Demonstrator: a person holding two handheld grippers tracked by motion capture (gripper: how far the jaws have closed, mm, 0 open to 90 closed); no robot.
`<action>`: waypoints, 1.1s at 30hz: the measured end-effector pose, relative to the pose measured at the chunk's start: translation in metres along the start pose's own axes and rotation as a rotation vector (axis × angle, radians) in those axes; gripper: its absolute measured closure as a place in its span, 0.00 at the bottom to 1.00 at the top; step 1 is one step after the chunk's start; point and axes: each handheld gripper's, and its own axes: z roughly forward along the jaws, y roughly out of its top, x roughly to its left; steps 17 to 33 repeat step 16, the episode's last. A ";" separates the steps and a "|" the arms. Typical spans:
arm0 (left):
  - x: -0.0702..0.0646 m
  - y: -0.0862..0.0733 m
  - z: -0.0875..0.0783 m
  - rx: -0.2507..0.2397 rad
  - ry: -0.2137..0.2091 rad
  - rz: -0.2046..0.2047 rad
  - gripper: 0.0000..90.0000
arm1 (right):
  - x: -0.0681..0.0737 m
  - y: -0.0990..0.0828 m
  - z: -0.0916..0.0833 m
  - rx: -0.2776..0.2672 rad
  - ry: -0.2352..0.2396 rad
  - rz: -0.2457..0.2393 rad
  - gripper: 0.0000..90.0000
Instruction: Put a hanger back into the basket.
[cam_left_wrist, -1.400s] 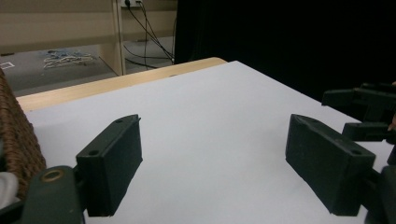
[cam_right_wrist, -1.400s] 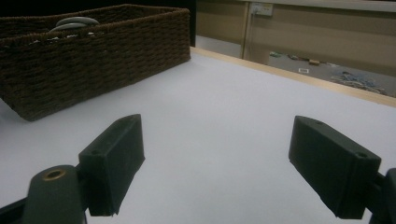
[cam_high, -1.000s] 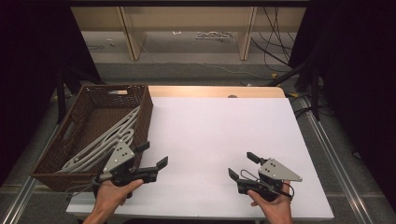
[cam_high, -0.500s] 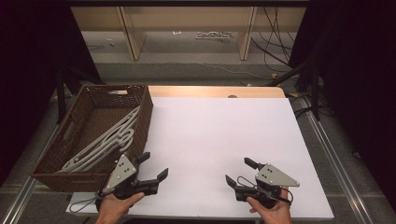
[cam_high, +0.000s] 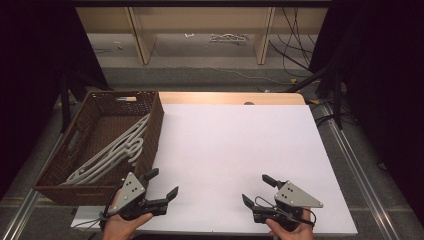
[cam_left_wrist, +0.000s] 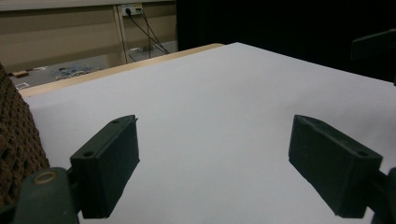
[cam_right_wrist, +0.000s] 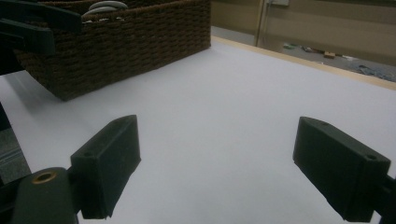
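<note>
A brown wicker basket (cam_high: 152, 117) stands at the left of the white table (cam_high: 230, 135), and several white hangers (cam_high: 117, 150) lie in it. My left gripper (cam_high: 162, 182) is open near the front edge, just right of the basket's near corner, nothing between its jaws. Near the front edge at the right, my right gripper (cam_high: 255, 189) is open and empty too. In the left gripper view the left gripper (cam_left_wrist: 224, 172) hovers over bare tabletop beside the basket (cam_left_wrist: 18, 140). The right gripper (cam_right_wrist: 219, 172) faces the basket (cam_right_wrist: 116, 42), where a hanger (cam_right_wrist: 105, 7) peeks over the rim.
Beyond the table's far wooden edge (cam_high: 230, 97) are shelf uprights (cam_high: 142, 40) and cables (cam_high: 295, 45) on the floor. Metal rails (cam_high: 360, 170) run along the table's right side. Dark curtains close in both sides.
Both grippers have drawn back toward the near edge of the table, with their jaws still open. The basket and hangers have not moved.
</note>
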 end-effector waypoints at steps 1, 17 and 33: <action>0.000 0.000 0.001 -0.009 -0.007 0.001 0.18 | 0.000 0.001 0.000 0.012 0.003 0.002 0.17; 0.000 0.000 0.002 0.003 -0.009 0.000 0.18 | 0.000 0.001 0.002 -0.009 0.016 0.006 0.17; 0.000 0.000 0.002 0.003 -0.009 0.000 0.18 | 0.000 0.001 0.002 -0.009 0.016 0.006 0.17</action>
